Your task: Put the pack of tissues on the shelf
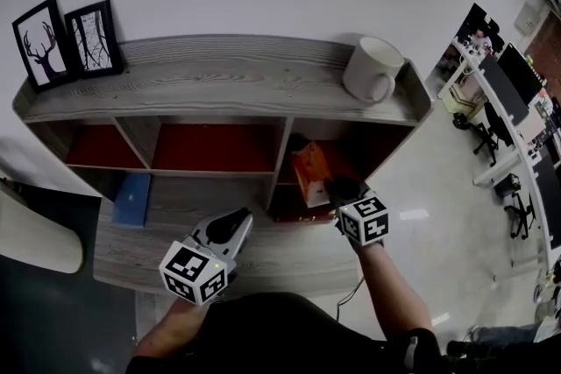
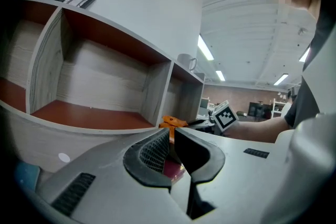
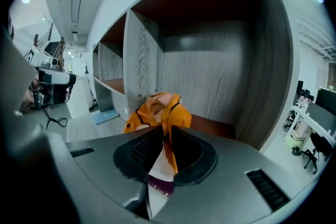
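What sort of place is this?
Probably an open-plan office: desks with monitors and office chairs run along the right, strip lights line the ceiling, and the wooden shelf unit holds framed pictures and a mug.

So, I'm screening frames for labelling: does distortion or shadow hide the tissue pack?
Head view: fisheye bows the shelf; the tissue pack sits in compartment shadow. Right gripper view: dark corners, yet the pack shows clearly between the fingers.
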Demonstrator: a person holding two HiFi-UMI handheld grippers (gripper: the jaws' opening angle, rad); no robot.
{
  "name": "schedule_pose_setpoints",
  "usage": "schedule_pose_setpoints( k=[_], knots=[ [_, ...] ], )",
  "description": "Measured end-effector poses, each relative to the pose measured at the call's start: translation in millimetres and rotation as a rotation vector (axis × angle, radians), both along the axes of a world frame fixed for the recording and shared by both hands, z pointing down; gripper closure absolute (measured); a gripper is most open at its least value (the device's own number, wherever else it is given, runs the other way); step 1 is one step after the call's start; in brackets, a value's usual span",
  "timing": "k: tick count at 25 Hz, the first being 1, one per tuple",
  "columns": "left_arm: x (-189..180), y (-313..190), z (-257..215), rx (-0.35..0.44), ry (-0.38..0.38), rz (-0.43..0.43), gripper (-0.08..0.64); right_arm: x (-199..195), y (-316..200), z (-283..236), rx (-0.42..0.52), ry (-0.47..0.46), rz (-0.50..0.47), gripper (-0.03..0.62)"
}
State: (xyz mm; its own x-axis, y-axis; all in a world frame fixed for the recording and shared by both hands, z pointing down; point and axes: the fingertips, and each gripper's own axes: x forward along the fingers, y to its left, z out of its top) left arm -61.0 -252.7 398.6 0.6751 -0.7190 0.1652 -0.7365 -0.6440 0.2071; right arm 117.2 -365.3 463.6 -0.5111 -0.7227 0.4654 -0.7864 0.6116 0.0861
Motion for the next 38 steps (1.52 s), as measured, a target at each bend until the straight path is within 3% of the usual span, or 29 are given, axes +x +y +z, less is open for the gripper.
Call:
schedule_pose_setpoints(
  k=[5,11,17,24,38],
  knots=[
    [7.6,-3.4,0.4,-0.006,-0.001,0.015,0.52,14.4,-8.8,-6.3,0.019,-0.017,0.065,0.561],
    [13.3,-4.5,1.8,-0.012,-0.005,0.027,0.52,35.4,8.3,-21.4,0.075,-0.09,0.143,0.477],
    [18.2,-2.3,3.2,-0.018,-0.005,0.039,0.52,9.7,46.8,-17.0,0.079,-0.141,0.085,0.476],
    [19.3,-1.1,4.1,-0.024,-0.003,0.044,0.52,-29.5,50.7,19.9,0.005,-0.071,0.019,0.46],
    [17.7,-10.9,8.6,-0.037,-0.008,0.04,0.52,23.3,-1.8,5.9,0.061,-0.021,0.165,0.462]
  ],
)
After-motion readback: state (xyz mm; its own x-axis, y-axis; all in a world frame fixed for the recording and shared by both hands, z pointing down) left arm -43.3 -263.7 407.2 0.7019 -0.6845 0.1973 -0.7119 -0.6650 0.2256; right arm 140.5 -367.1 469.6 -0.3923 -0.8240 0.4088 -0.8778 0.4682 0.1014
